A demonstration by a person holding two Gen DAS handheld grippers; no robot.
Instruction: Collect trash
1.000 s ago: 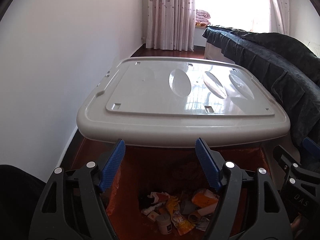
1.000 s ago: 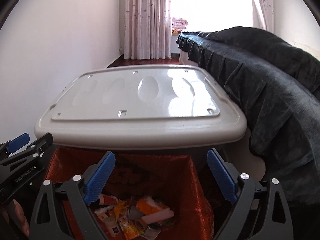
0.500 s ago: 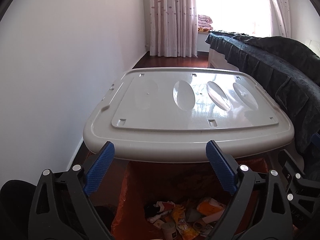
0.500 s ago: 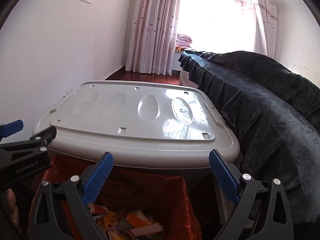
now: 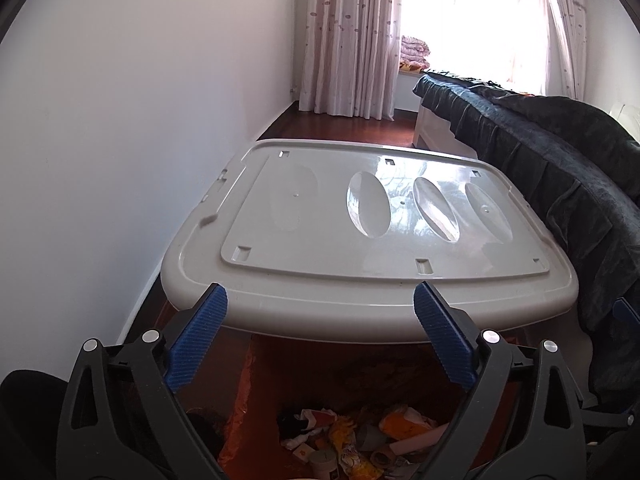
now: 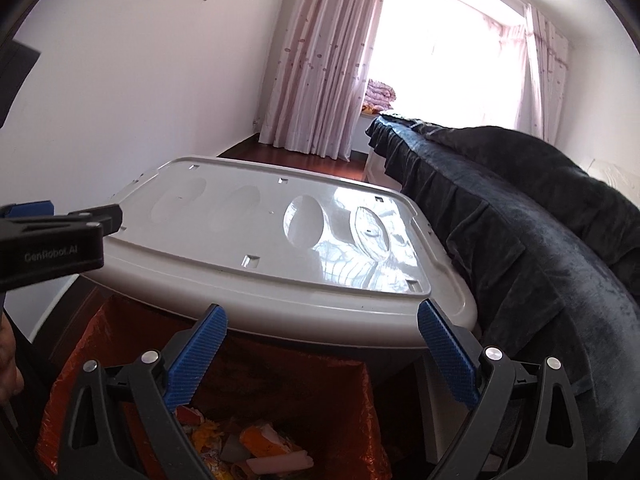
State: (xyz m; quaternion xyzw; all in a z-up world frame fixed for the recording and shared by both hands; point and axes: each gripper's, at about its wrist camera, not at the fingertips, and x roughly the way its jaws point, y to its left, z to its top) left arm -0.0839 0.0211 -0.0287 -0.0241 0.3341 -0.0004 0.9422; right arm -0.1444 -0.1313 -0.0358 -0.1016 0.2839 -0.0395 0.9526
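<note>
An orange-red trash bag (image 5: 256, 396) stands open below me, with several wrappers, a small cup and packets of trash (image 5: 352, 440) at its bottom. It also shows in the right wrist view (image 6: 328, 392), with trash (image 6: 260, 444) inside. My left gripper (image 5: 320, 304) is open and empty above the bag's mouth. My right gripper (image 6: 322, 316) is open and empty above the bag too. The left gripper's black body (image 6: 52, 244) shows at the left edge of the right wrist view.
A grey plastic storage-box lid (image 5: 360, 240) lies just beyond the bag, also in the right wrist view (image 6: 240, 256). A bed under a dark blanket (image 5: 560, 184) runs along the right. A white wall (image 5: 120, 140) is on the left, curtains and a window behind.
Both grippers have risen and tilted up, so the bag and trash sit lower in view. The left gripper's jaws have opened wider. Both stay empty.
</note>
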